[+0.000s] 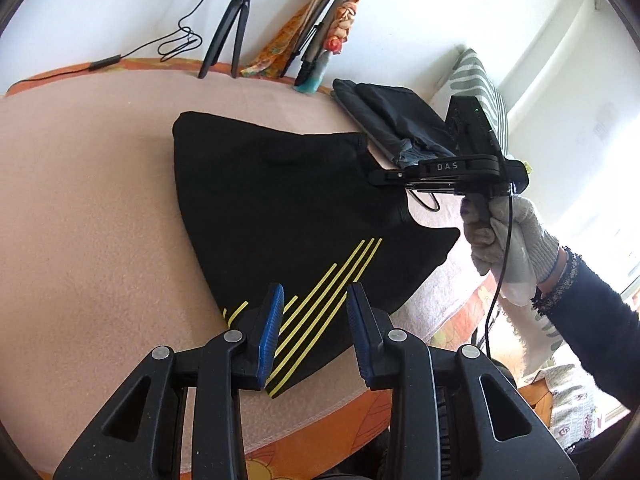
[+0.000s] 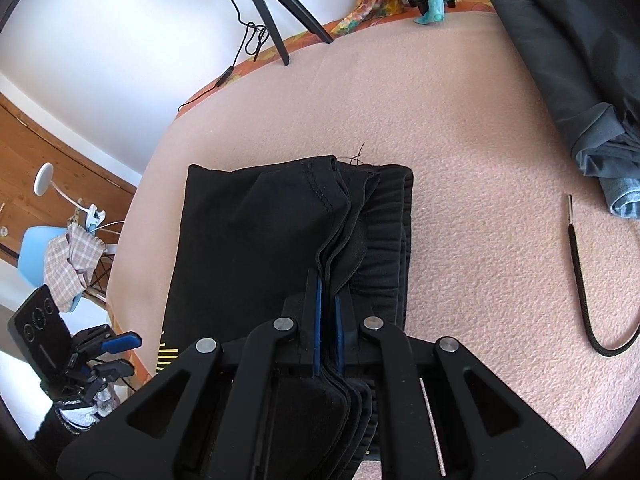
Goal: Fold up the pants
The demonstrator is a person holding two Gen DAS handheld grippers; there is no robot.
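Observation:
The black pants [image 1: 280,200] with yellow stripes [image 1: 320,304] lie folded on the pink blanket [image 1: 88,208]. My left gripper [image 1: 314,332] is open and empty, hovering over the striped near end. My right gripper [image 2: 328,320] is shut on the layered edge of the pants [image 2: 256,240], near the waistband, holding the layers pinched between its blue pads [image 2: 318,320]. In the left wrist view the right gripper [image 1: 376,178] reaches in from the right at the pants' far right edge, held by a gloved hand [image 1: 508,240]. The left gripper [image 2: 116,354] shows at the lower left of the right wrist view.
A stack of folded dark clothes [image 1: 392,124] lies at the far right of the bed [image 2: 580,60]. A black cord [image 2: 580,280] lies on the blanket to the right. Tripods [image 1: 232,28] and a patterned scarf [image 1: 304,32] stand along the far wall. A striped pillow [image 1: 480,80] is right.

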